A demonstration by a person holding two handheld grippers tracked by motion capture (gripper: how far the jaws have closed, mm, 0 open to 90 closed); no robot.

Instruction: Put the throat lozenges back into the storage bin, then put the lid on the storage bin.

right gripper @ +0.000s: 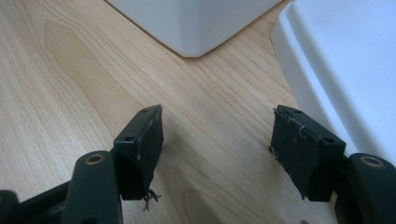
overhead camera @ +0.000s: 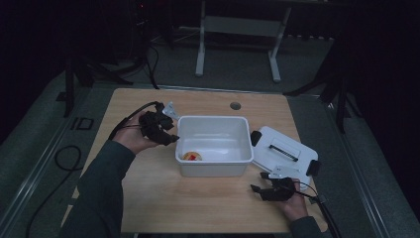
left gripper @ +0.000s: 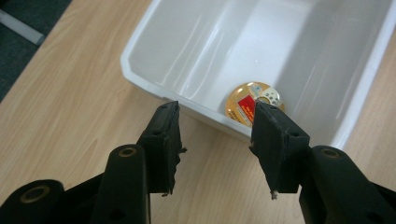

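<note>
A white plastic tub [overhead camera: 213, 168] stands in the middle of the wooden table. A round gold tin with a red label [overhead camera: 191, 156] lies in its front left corner, seen from above as the tin [left gripper: 245, 105] inside the tub [left gripper: 154, 79]. My left gripper [overhead camera: 171, 133] hovers just outside the tub's left wall, open, with nothing between its jaws; its own view shows the gripper [left gripper: 217, 140] above the rim. My right gripper [overhead camera: 257, 182] rests low over the table at front right, open and empty [right gripper: 217, 140], between the tub's corner [right gripper: 191, 32] and the lid [right gripper: 345, 70].
The tub's white lid [overhead camera: 283, 148] with black latches lies flat on the table to the right of the tub. A round hole [overhead camera: 236, 105] sits in the table's far side. Bare wood lies in front of the tub. Dark stands and cables surround the table.
</note>
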